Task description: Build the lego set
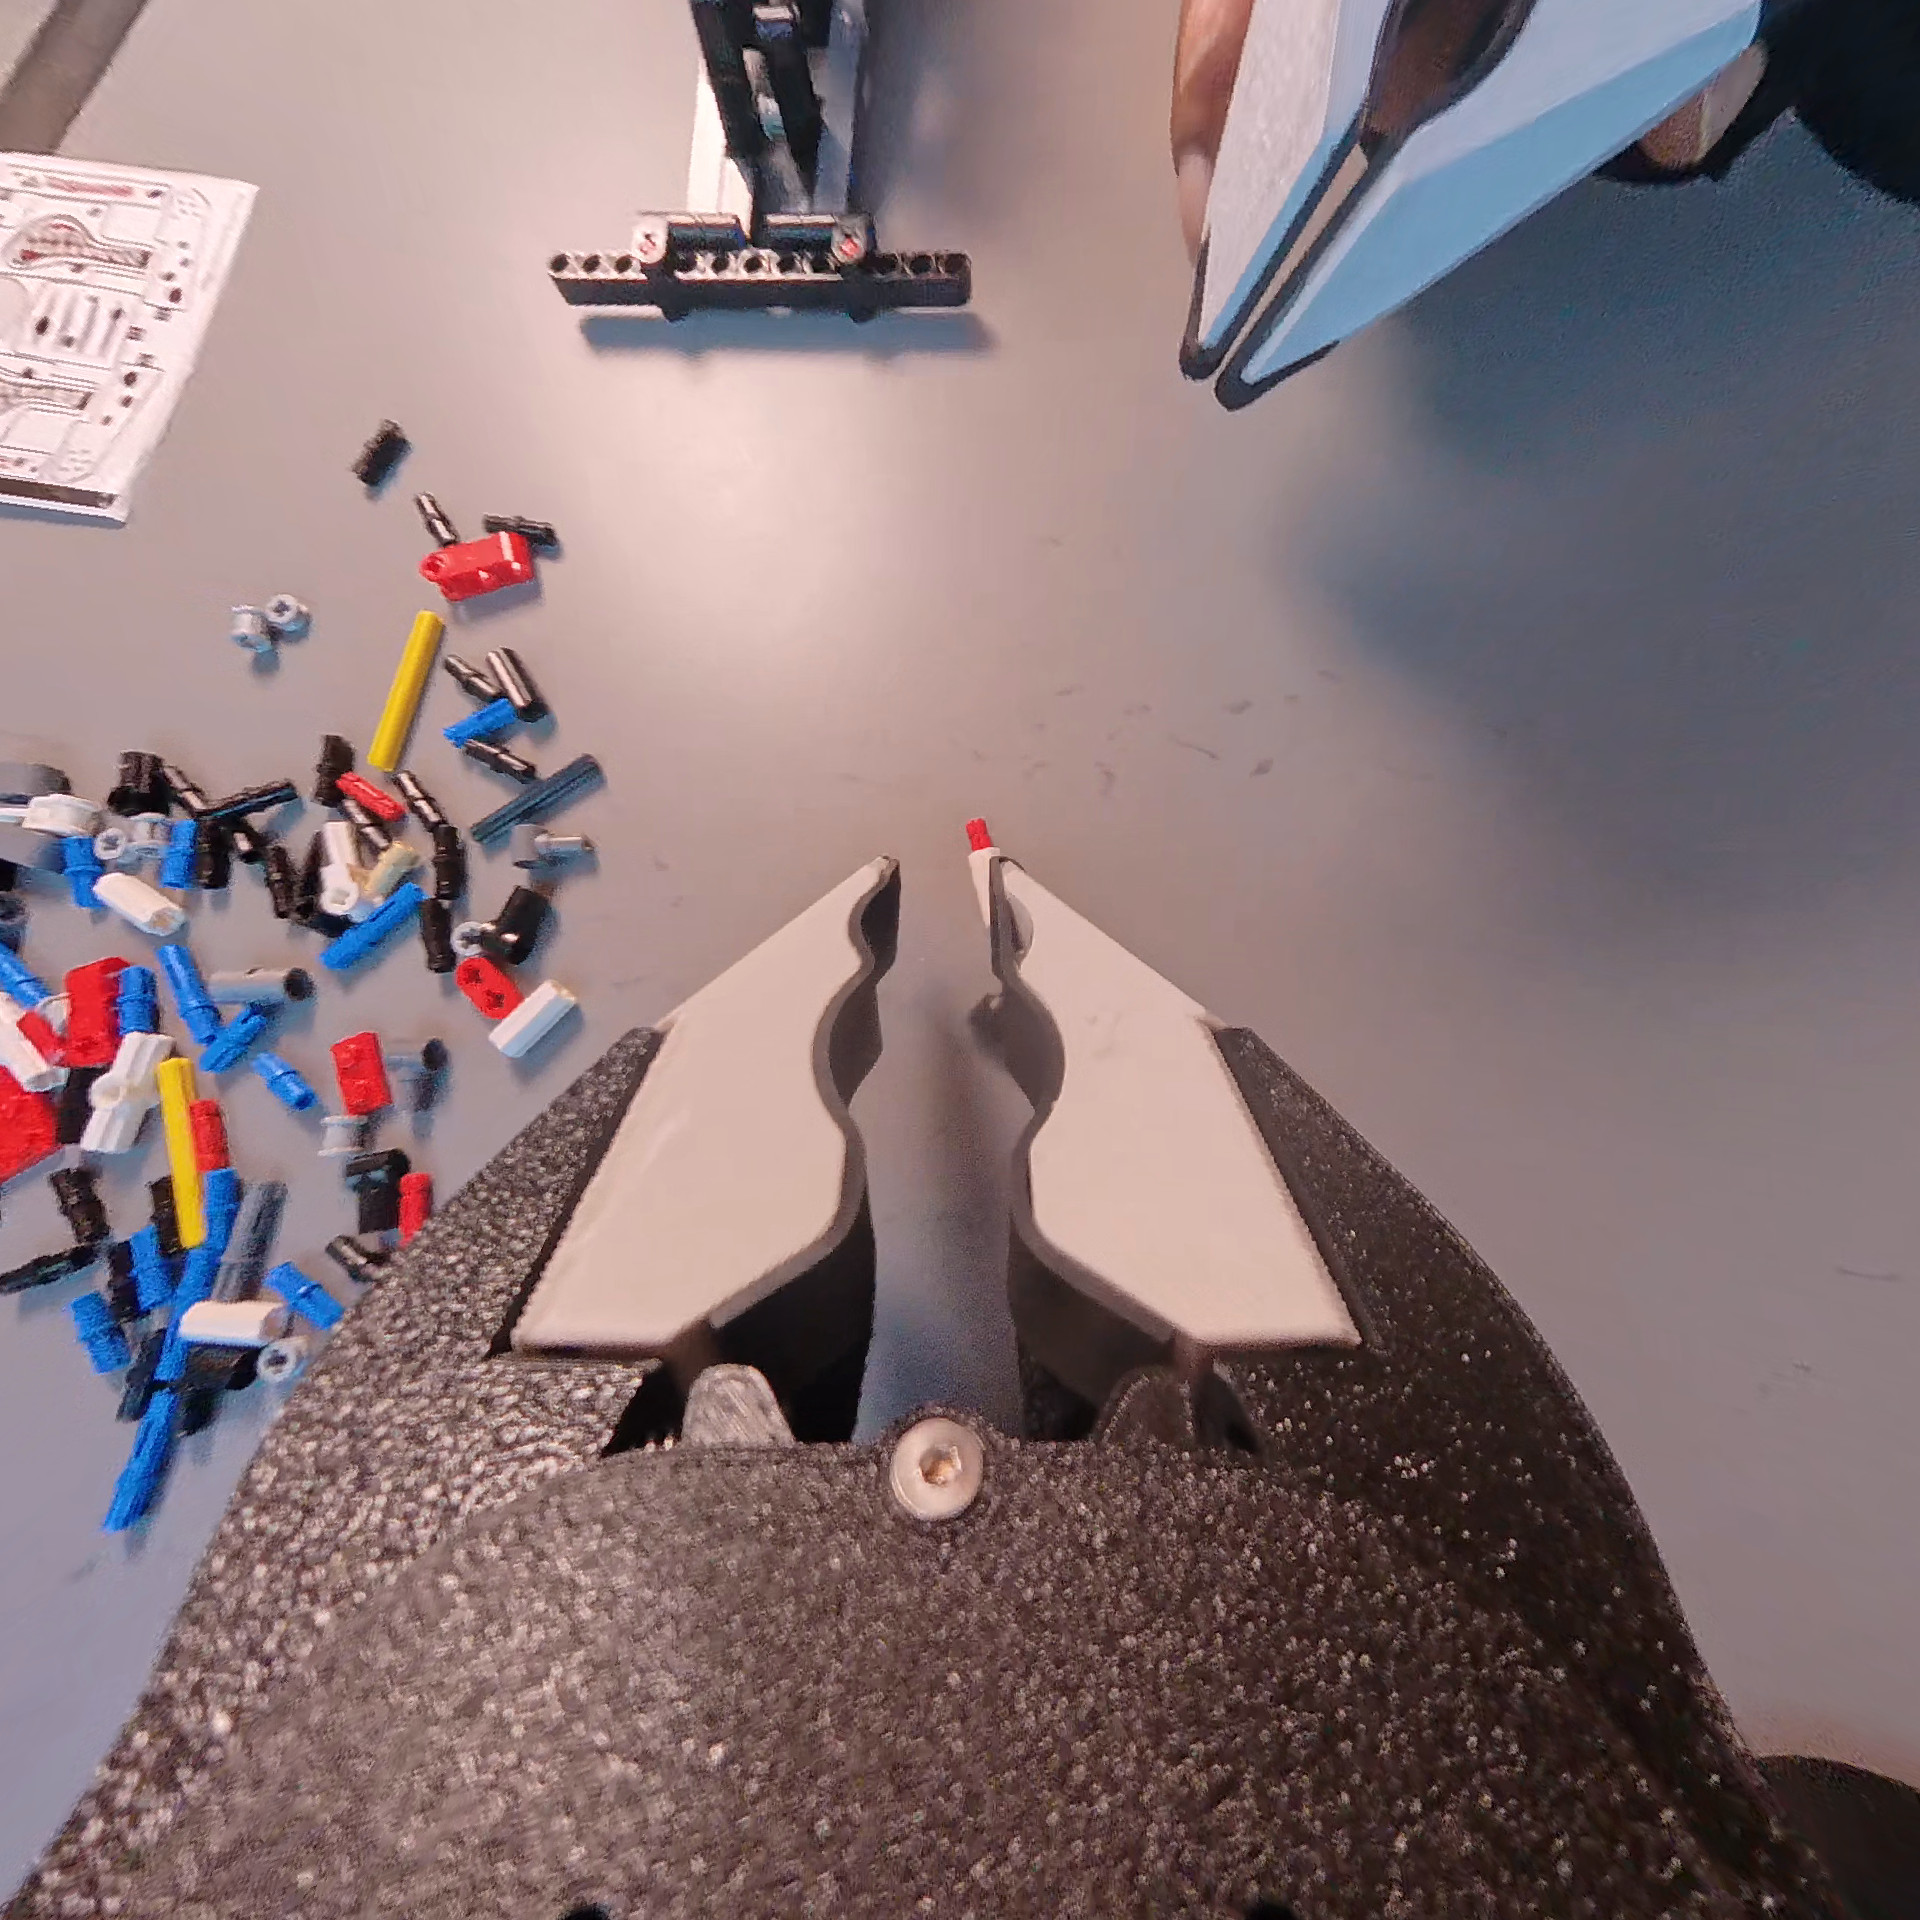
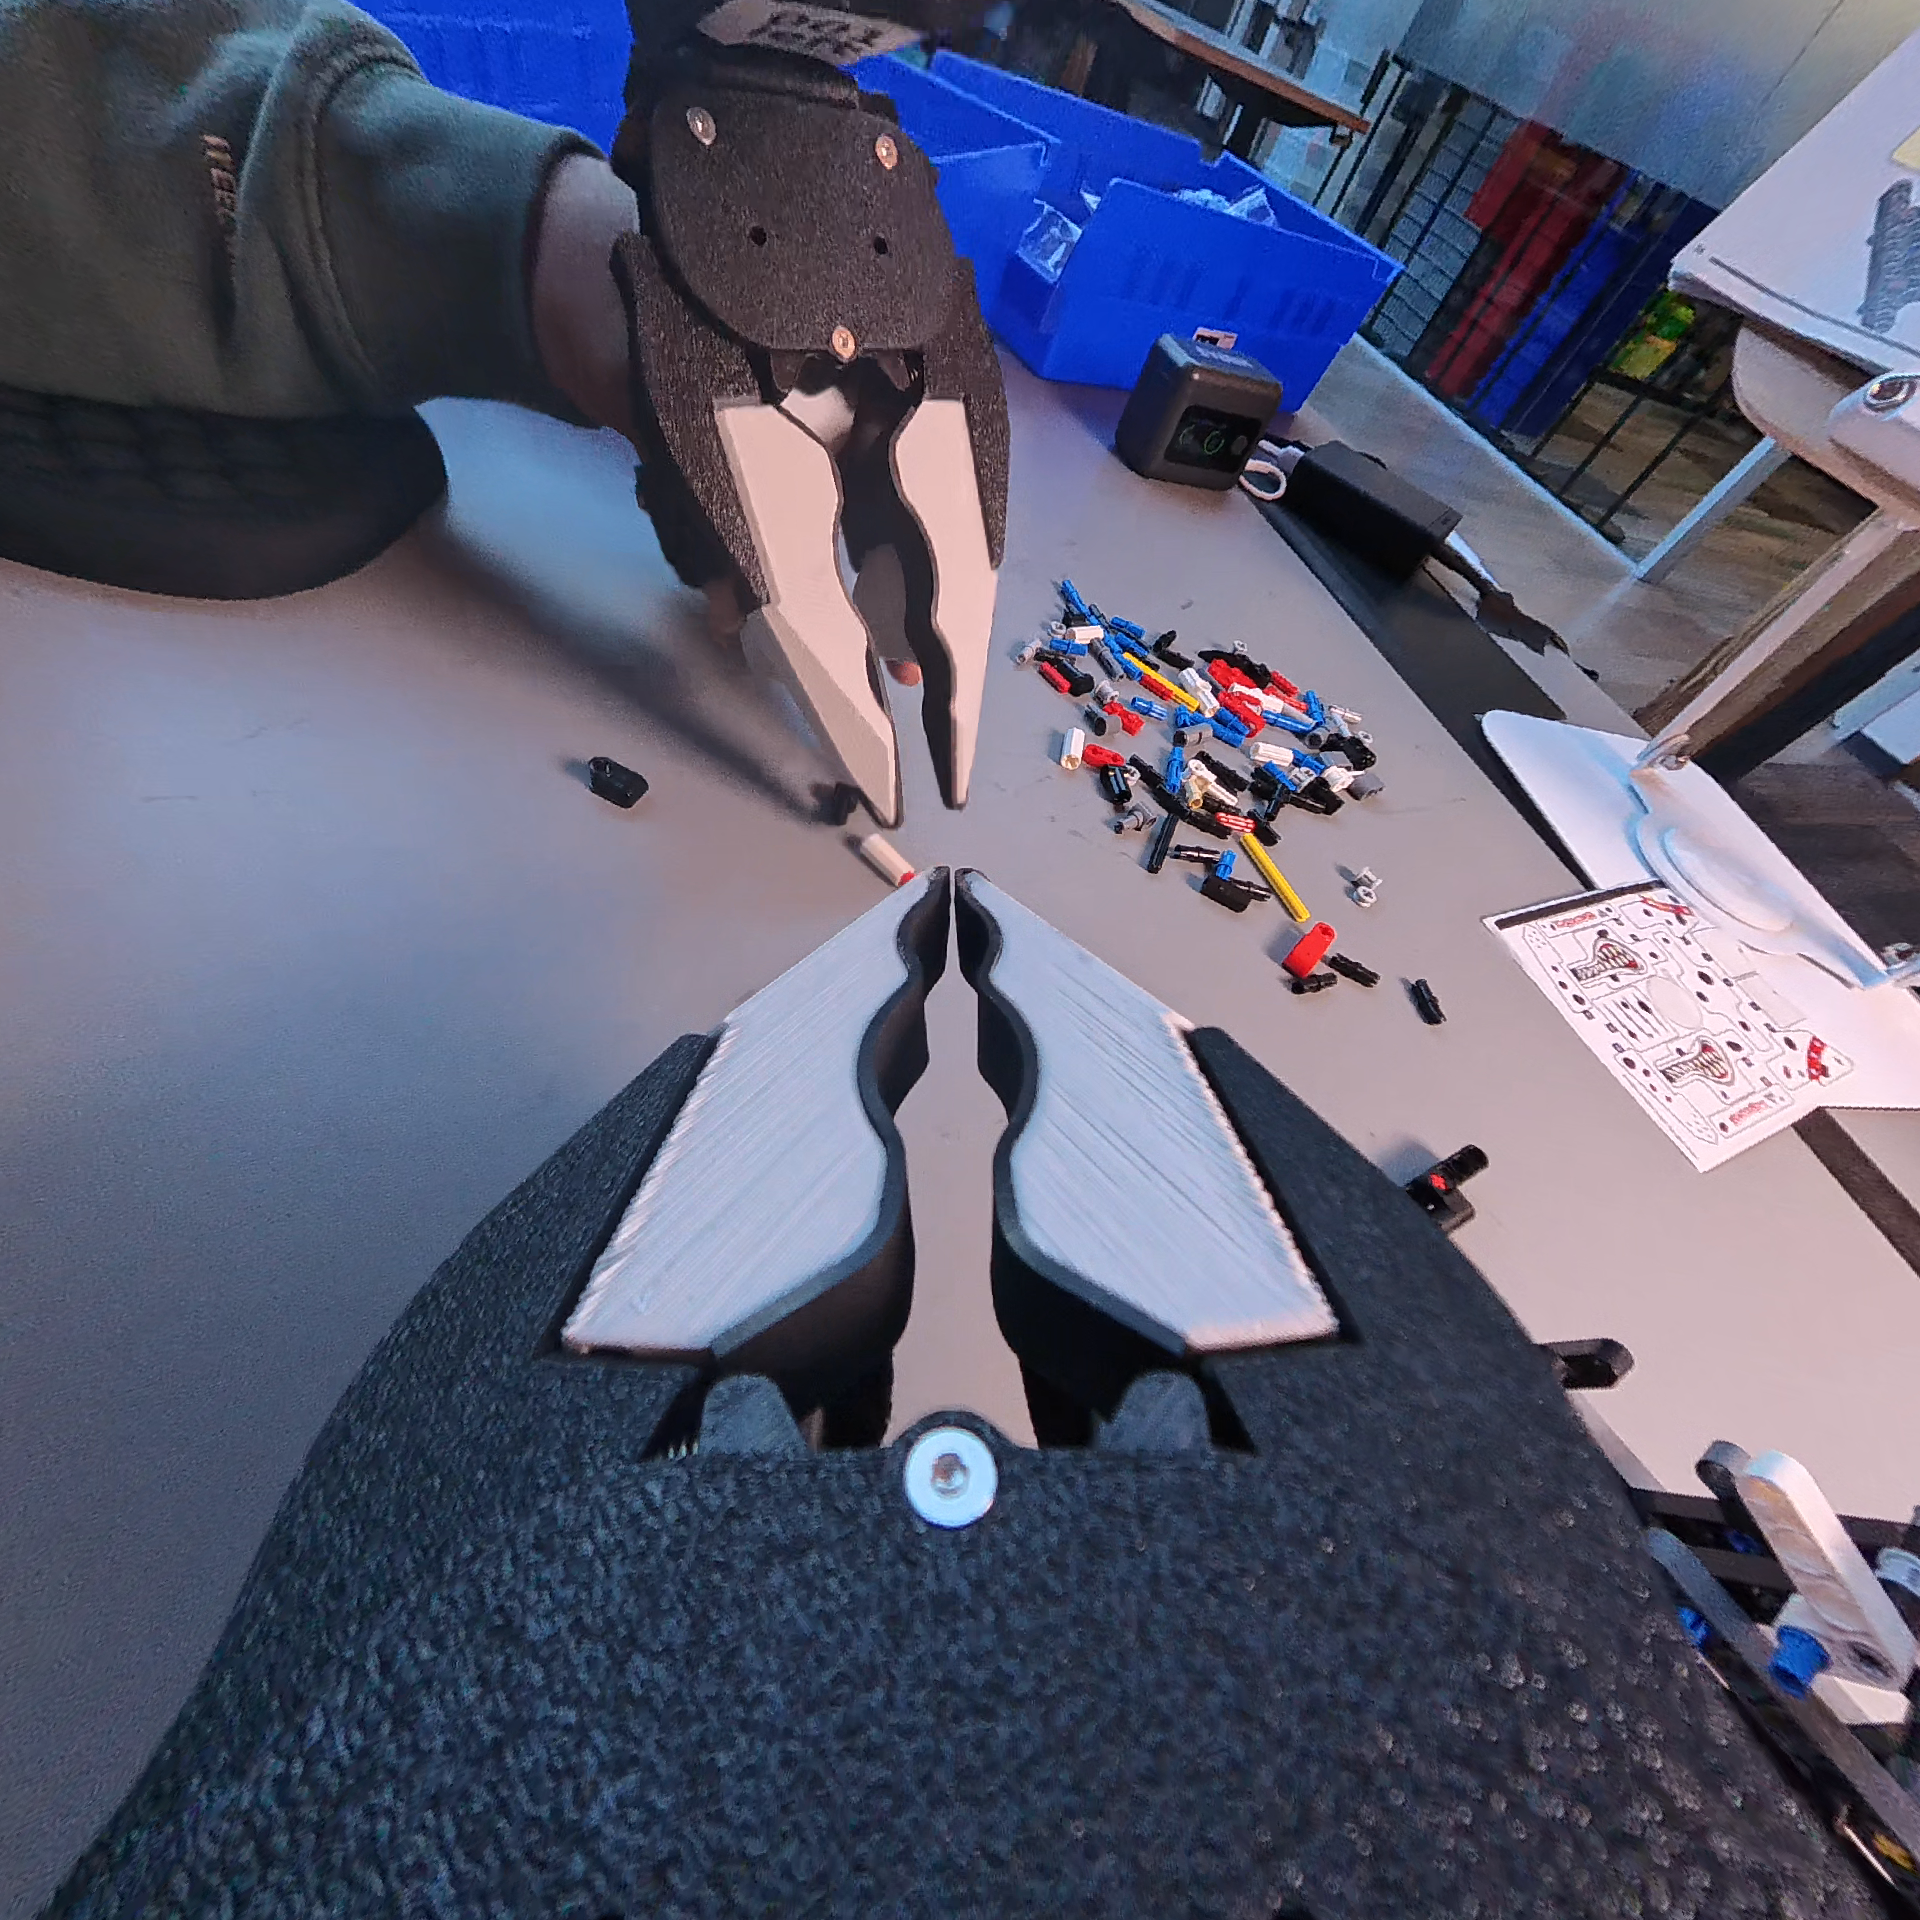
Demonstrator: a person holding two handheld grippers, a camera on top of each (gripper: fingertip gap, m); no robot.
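My left gripper (image 1: 935, 868) is open by a narrow gap, its tips low over the grey table (image 1: 1143, 644). A small white connector with a red axle end (image 1: 979, 842) lies at its right fingertip; in the right wrist view this piece (image 2: 883, 857) lies on the table between the two grippers, held by neither. My right gripper (image 2: 951, 881) is shut and empty, its tips next to the piece's red end. It also shows in the left wrist view (image 1: 1221, 379), and the left gripper shows in the right wrist view (image 2: 923, 808). A black partly built assembly (image 1: 758, 260) lies farther off.
A pile of loose red, blue, black, white and yellow pieces (image 1: 208, 987) (image 2: 1195, 727) lies beside the left gripper. A printed sheet (image 1: 94, 332) (image 2: 1662, 1018) lies beyond. A stray black piece (image 2: 616, 781), blue bins (image 2: 1195, 270), a black camera box (image 2: 1195, 410) and a lamp base (image 2: 1621, 800) stand around. Spacing between my two grippers at the tips: around 9 cm.
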